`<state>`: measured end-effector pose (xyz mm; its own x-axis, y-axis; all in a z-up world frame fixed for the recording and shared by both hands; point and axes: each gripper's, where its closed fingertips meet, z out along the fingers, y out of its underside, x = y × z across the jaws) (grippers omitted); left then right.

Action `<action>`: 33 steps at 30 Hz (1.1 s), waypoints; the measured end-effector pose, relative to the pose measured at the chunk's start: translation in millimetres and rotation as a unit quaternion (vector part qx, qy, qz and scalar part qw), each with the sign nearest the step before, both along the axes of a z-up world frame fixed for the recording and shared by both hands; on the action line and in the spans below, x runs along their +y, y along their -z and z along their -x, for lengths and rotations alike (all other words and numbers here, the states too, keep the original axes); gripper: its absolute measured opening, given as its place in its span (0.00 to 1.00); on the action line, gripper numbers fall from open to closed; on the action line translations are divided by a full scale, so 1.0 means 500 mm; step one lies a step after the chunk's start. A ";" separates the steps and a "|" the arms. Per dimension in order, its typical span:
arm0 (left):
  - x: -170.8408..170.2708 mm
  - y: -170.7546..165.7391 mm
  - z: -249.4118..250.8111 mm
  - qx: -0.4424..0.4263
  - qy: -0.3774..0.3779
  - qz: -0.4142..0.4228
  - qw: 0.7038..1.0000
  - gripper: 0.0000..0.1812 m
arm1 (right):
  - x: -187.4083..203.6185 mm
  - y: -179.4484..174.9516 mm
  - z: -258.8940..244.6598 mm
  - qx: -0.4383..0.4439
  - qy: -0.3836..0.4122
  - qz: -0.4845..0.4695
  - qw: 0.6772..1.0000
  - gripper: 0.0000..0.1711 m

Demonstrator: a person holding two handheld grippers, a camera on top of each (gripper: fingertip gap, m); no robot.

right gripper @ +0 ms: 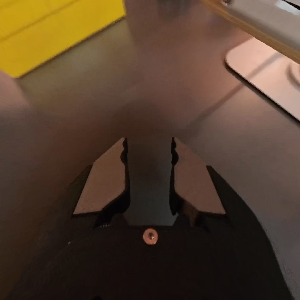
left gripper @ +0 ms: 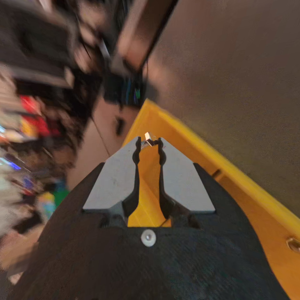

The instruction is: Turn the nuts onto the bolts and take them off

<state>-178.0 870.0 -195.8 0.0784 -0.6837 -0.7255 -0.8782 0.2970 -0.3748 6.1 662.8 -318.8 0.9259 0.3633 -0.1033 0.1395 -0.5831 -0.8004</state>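
The left gripper [left gripper: 149, 140] is clenched on a small silver steel bolt with a square head [left gripper: 148, 140], pinched crosswise at its very tips above the yellow plastic bin [left gripper: 186, 139]. The bolt looks light, rigid and slick, so it could pivot; a hold on the head's flats seems safest. The right gripper [right gripper: 149, 141] hangs released and empty over the dark table [right gripper: 146, 89], with a white flat slab [right gripper: 263, 68] nearby. No nut shows.

The left tool [left gripper: 149, 140] pinches a bolt [left gripper: 148, 140] crosswise above the yellow tray [left gripper: 186, 146].
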 end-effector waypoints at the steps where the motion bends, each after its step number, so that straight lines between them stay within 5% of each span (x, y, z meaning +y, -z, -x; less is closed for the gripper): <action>1: -0.059 -0.026 -0.029 0.000 0.050 -0.065 0.997 0.10 | -0.009 -0.018 0.036 0.032 -0.048 -0.017 0.998 0.29; 6: -0.349 0.006 -0.117 0.097 0.266 -0.336 0.898 0.10 | -0.059 -0.076 0.134 0.106 -0.171 -0.047 0.978 0.30; 12: -0.536 0.058 -0.154 0.079 0.379 -0.411 0.826 0.10 | -0.126 -0.193 0.187 0.238 -0.261 -0.103 0.930 0.27; 17: -0.576 0.070 -0.170 0.077 0.406 -0.425 0.805 0.10 | -0.150 -0.224 0.208 0.277 -0.291 -0.113 0.909 0.20; 20: -0.587 0.075 -0.175 0.082 0.417 -0.440 0.791 0.10 | -0.153 -0.227 0.210 0.315 -0.300 -0.097 0.895 0.06; 23: -0.580 0.084 -0.178 0.095 0.418 -0.444 0.787 0.10 | -0.160 -0.216 0.214 0.299 -0.318 -0.096 0.895 0.06; 31: -0.573 0.115 -0.188 0.099 0.424 -0.425 0.794 0.10 | -0.141 -0.183 0.222 0.281 -0.298 -0.077 0.909 0.04; 33: -0.566 0.132 -0.188 0.085 0.421 -0.378 0.820 0.10 | -0.129 -0.164 0.215 0.239 -0.286 -0.081 0.924 0.03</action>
<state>-84.0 587.0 -261.9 -0.3367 0.2064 -0.9187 -0.2639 0.9159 0.3024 -101.5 598.2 -236.7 0.4396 0.8260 -0.3528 -0.0045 -0.3908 -0.9205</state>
